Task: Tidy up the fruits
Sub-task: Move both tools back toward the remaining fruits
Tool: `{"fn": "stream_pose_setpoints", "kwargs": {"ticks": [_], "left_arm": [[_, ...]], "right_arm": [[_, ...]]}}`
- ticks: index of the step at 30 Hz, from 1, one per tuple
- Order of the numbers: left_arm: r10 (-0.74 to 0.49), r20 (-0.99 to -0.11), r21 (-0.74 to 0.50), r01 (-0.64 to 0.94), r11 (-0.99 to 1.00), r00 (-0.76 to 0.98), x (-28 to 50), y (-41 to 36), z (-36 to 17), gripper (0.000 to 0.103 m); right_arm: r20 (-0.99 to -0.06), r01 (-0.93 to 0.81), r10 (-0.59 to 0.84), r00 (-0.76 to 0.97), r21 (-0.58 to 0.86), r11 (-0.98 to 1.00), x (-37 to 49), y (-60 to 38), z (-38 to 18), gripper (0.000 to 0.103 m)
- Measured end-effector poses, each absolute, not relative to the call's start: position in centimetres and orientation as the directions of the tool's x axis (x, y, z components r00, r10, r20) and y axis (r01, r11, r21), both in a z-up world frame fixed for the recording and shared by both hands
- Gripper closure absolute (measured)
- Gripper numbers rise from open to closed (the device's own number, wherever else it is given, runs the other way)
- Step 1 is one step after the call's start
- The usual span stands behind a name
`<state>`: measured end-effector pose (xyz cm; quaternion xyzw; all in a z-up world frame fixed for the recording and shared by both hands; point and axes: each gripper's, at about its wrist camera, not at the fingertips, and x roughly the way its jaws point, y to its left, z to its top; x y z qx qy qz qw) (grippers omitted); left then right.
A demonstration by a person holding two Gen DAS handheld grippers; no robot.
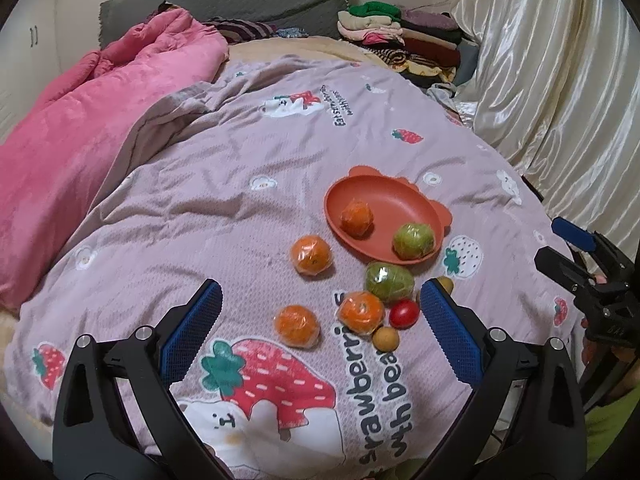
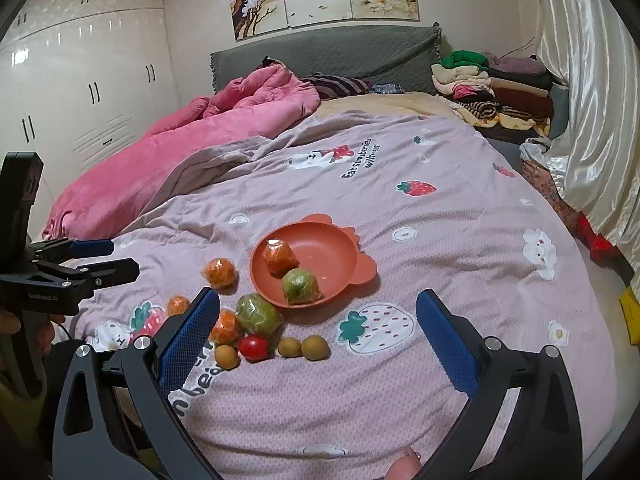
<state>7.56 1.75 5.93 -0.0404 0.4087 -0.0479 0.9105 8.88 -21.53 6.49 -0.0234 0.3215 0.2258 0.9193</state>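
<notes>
Bed (image 2: 400,380) with lilac strawberry-print quilt. Lying directly on it: orange bowl (image 2: 340,240), three wrapped oranges (image 1: 311,256) loose left of bowl, wrapped green fruit (image 1: 389,283), red tomato (image 1: 404,313), small brown fruits (image 2: 315,347). Pink duvet (image 2: 180,160) bunched left, folded clothes pile (image 2: 496,88) at the head.

Left tool (image 1: 320,324) spread wide, holding nothing; right tool (image 2: 318,326) likewise gaping and unloaded, both level, side by side, pointing forward.
</notes>
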Motion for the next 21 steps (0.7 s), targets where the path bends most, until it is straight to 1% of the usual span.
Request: {"fn": "stream_pose_setpoints", "kwargs": {"ticks": [21], "left_arm": [[-0.085, -0.798, -0.072, 0.045, 0.996, 0.596, 6.7, 1.6, 2.1, 0.010]], "right_arm": [[-0.692, -0.477, 0.404, 0.598, 0.098, 0.873, 8.4, -19.9, 3.0, 0.005]]}}
